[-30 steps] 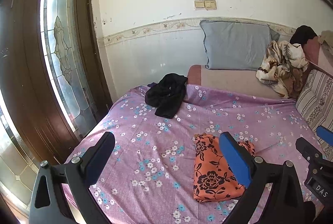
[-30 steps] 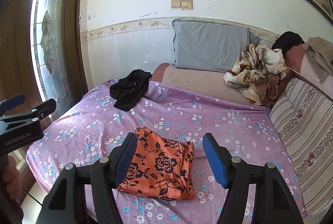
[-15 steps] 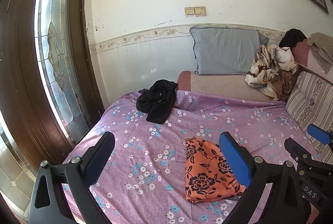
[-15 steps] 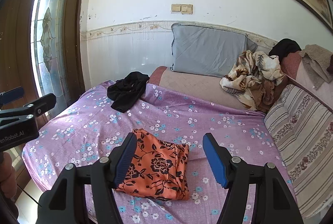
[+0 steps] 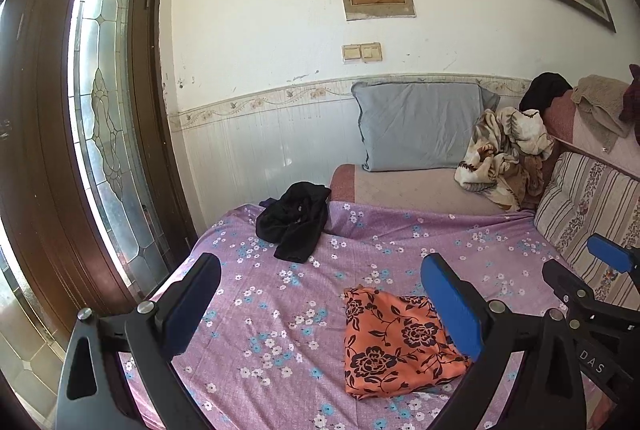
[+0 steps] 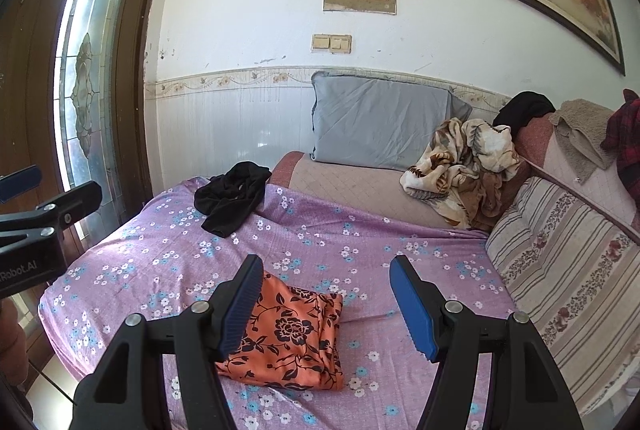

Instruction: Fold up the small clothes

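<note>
A folded orange garment with black flowers (image 5: 394,344) lies flat on the purple floral bedsheet (image 5: 280,294); it also shows in the right wrist view (image 6: 294,338). A crumpled black garment (image 5: 294,226) lies at the sheet's far left corner, and it shows in the right wrist view (image 6: 232,196) too. My left gripper (image 5: 320,304) is open and empty, held back above the bed's near edge. My right gripper (image 6: 326,304) is open and empty, above the orange garment and apart from it. The right gripper's body shows at the right of the left wrist view (image 5: 592,294).
A grey pillow (image 6: 380,120) leans on the far wall. A crumpled beige patterned blanket (image 6: 460,166) lies beside it. A striped cushion (image 6: 568,262) lines the right side. A wooden door with leaded glass (image 5: 100,134) stands left of the bed.
Both grippers have pulled back and risen from the bed, so more wall and the painting show. The orange garment stays put. Both jaws stay open.
</note>
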